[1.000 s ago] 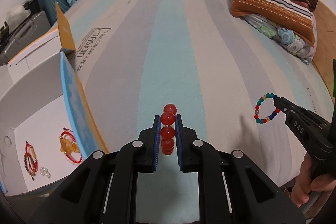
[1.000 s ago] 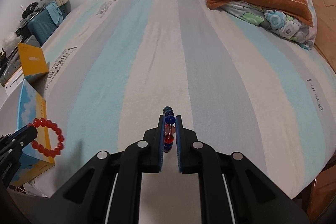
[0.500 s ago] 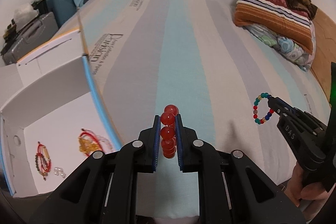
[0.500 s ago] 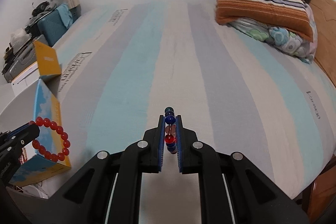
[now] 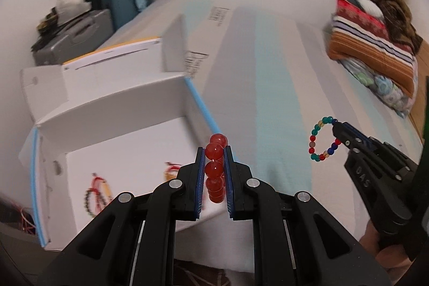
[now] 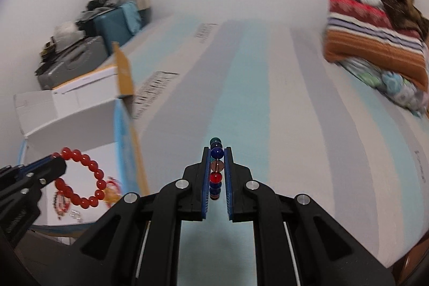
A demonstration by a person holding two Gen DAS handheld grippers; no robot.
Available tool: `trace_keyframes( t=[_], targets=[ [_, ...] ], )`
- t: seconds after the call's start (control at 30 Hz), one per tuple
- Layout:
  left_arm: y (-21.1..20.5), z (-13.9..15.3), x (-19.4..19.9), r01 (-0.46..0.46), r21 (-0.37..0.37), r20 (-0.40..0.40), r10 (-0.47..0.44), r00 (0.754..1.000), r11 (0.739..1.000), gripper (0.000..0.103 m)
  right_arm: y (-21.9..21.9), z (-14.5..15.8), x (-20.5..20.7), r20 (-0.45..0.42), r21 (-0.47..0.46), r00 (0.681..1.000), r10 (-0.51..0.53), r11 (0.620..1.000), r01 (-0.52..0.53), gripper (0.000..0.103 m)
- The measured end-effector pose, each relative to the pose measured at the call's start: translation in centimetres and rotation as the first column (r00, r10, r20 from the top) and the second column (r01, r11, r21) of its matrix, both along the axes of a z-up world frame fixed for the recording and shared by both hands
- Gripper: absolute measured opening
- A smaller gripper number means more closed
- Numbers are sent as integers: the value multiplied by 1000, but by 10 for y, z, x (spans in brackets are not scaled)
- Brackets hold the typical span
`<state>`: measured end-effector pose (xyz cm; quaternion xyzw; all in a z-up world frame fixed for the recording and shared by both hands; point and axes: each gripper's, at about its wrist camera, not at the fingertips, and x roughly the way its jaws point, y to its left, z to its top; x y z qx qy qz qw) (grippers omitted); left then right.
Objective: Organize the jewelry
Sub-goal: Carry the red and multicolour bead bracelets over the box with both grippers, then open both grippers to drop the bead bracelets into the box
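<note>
My left gripper point(image 5: 213, 160): jaws clamped narrow on red bracelet point(image 5: 214, 168), beads stacked edge-on between pads. It hangs over near right corner of open white box point(image 5: 112, 109) beside bed point(image 5: 268, 77). 2 bracelets point(image 5: 97, 195) lie on box floor, blurred. My right gripper point(image 6: 216, 162): jaws pinched on multicolour bracelet point(image 6: 215, 170), held in air above striped bed, well right of box. Pillows point(image 5: 372, 52) at far right.
</note>
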<state>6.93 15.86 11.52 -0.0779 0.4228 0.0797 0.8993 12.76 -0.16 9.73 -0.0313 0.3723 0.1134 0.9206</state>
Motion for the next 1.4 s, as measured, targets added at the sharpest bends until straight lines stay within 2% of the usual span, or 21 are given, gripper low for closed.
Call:
trace_keyframes(
  t=[0.2,0.4,0.57,0.77,1.07,1.27,1.33,1.37,1.4],
  targets=[
    [51,-6,-18,-77,5,-14,77,997,997,13,63,3,-12,19,51,992,128,990,-129,9],
    [103,-22,-35,-154,-2,-35,154,987,988,13,128,-23,-12,-48,69,973,227,972,-224,9],
    [140,-40,-44,-213,-7,-59,212,976,977,13,162,-44,-12,-80,52,963,257,966,-253,9],
    [165,-62,-45,-239,-25,-92,236,967,971,13,185,-67,-10,-123,18,957,264,964,-264,9],
    [173,-84,-42,-246,-8,-126,243,962,969,13,202,-90,-4,-171,-27,950,261,963,-269,9],
    [173,-97,-42,-257,21,-141,258,956,966,15,202,-94,-7,-145,-22,947,287,956,-293,11],
    [174,-96,-46,-270,35,-115,272,955,962,16,201,-92,-10,-131,-24,945,299,952,-304,22],
    [175,-94,-47,-279,46,-109,282,953,959,17,200,-91,-11,-130,-19,944,302,952,-307,36],
    [175,-91,-50,-281,43,-97,284,954,959,23,197,-88,-13,-119,-7,947,299,953,-302,43]
  ],
)
